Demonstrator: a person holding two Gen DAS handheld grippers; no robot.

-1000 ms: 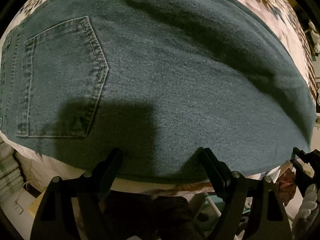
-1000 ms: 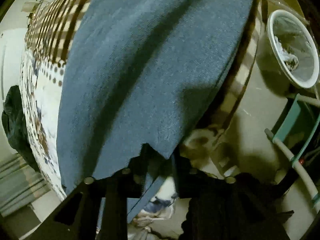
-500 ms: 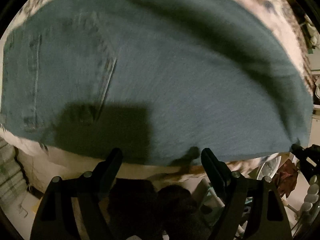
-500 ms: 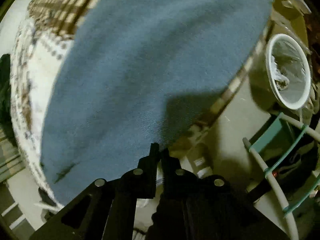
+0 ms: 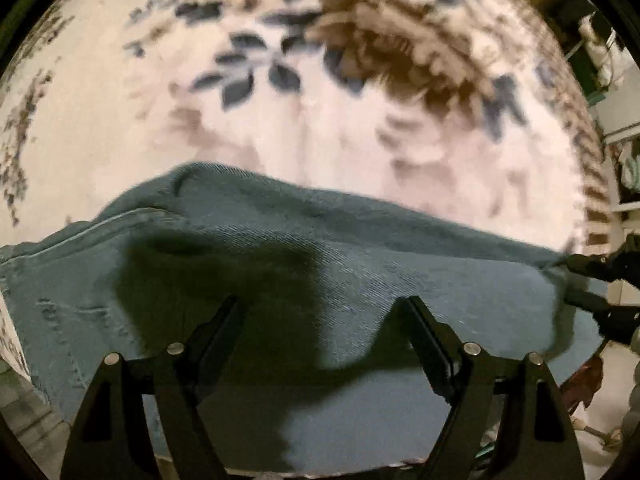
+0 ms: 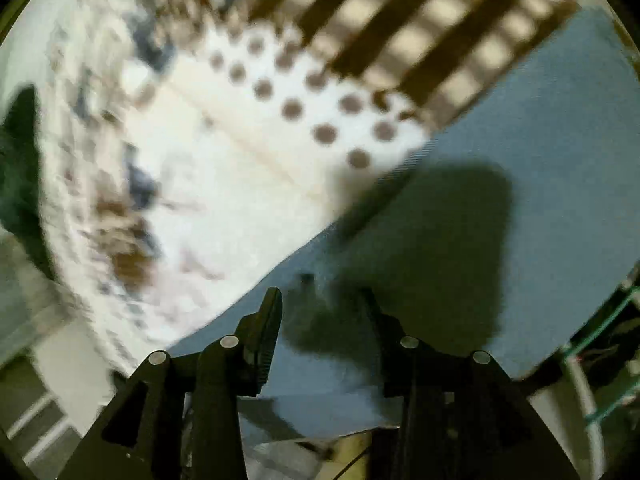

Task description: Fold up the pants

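Note:
Blue-green denim pants (image 5: 280,264) lie folded over on a patterned bedspread (image 5: 304,128); the fold edge runs across the middle of the left wrist view. My left gripper (image 5: 322,308) is open above the denim, holding nothing. The other gripper's fingers (image 5: 588,280) show at the right edge by the pants' corner. In the right wrist view the pants (image 6: 520,184) fill the lower right, and my right gripper (image 6: 320,300) is open just over the cloth, empty.
The bedspread (image 6: 192,184) has floral, dotted and brown checked areas. A dark garment (image 6: 20,168) lies at the bed's left edge. A teal-and-white rack (image 6: 600,384) stands off the bed at the right. Floor and drawers (image 6: 36,424) show at lower left.
Both grippers have carried the near edge of the pants forward across the bed, folding them over. The right gripper, shut on the cloth before, has opened and let go.

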